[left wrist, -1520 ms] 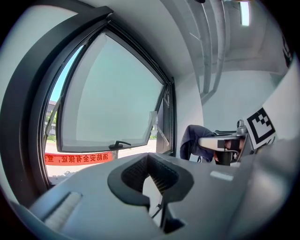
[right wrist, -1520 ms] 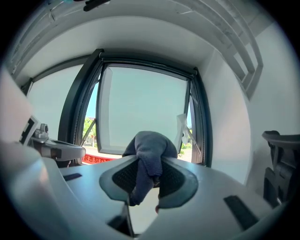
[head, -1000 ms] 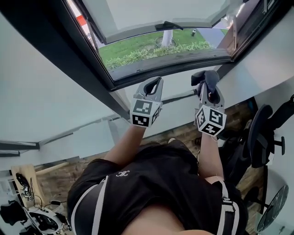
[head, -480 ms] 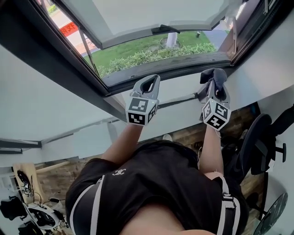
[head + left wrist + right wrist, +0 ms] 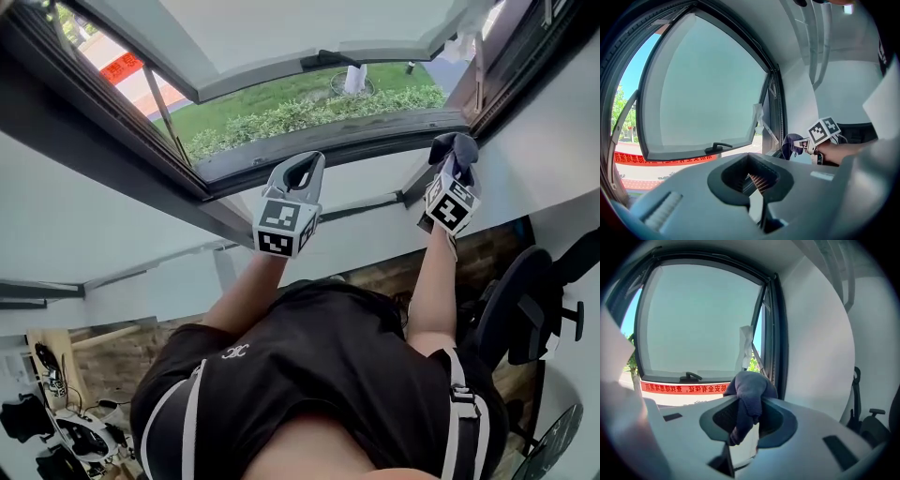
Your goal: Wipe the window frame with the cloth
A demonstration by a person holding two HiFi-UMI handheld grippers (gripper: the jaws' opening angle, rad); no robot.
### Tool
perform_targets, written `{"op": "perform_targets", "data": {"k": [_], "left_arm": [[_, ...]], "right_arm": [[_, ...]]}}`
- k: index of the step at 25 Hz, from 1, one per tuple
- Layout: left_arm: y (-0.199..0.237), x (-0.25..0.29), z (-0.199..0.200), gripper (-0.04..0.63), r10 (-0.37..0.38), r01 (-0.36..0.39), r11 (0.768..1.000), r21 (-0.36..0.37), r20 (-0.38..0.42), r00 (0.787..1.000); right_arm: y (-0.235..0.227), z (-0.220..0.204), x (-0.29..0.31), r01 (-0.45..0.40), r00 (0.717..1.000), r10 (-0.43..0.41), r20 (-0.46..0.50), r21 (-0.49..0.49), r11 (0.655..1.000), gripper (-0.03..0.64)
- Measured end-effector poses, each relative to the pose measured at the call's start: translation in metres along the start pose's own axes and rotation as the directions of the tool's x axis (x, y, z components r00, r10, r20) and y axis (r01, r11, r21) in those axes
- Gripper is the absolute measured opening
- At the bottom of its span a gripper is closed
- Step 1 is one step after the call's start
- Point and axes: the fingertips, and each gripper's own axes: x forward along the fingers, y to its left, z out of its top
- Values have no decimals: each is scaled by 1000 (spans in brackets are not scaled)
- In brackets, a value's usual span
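1. Two grippers are raised to the open window. My left gripper (image 5: 306,172) is near the middle of the window frame's (image 5: 328,150) lower rail, and my right gripper (image 5: 451,167) is at the rail's right end.
2. On the left, the jaws are together with nothing between them.
3. On the right, the jaws are clamped on the dark blue cloth (image 5: 750,389). It bunches above the jaw tips, and a tail hangs down between them.
4. That cloth sits at the frame's lower right corner, beside the dark upright. I cannot tell whether it touches the frame.
5. From the left gripper view, the cloth is well off to the right.
6. Beyond the frame, the sash (image 5: 281,42) is swung outward over grass (image 5: 281,111).
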Motion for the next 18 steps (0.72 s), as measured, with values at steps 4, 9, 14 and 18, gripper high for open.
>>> {"op": "perform_targets", "data": {"k": [4, 9, 14, 18], "left_arm": [[8, 7, -3, 8, 22, -22, 1000, -9, -15, 1000], [19, 18, -6, 8, 49, -49, 999, -18, -27, 998], [23, 26, -11, 8, 62, -63, 998, -21, -40, 997], [26, 30, -14, 8, 70, -72, 997, -24, -48, 996]], "right_arm": [[-15, -3, 33, 13, 999, -12, -37, 22, 1000, 100], [-47, -10, 74, 79, 993, -74, -95, 57, 995, 100], [-70, -23, 109, 115, 984, -103, -146, 75, 991, 100], [-78, -41, 137, 129, 975, -119, -187, 43, 991, 100]]}}
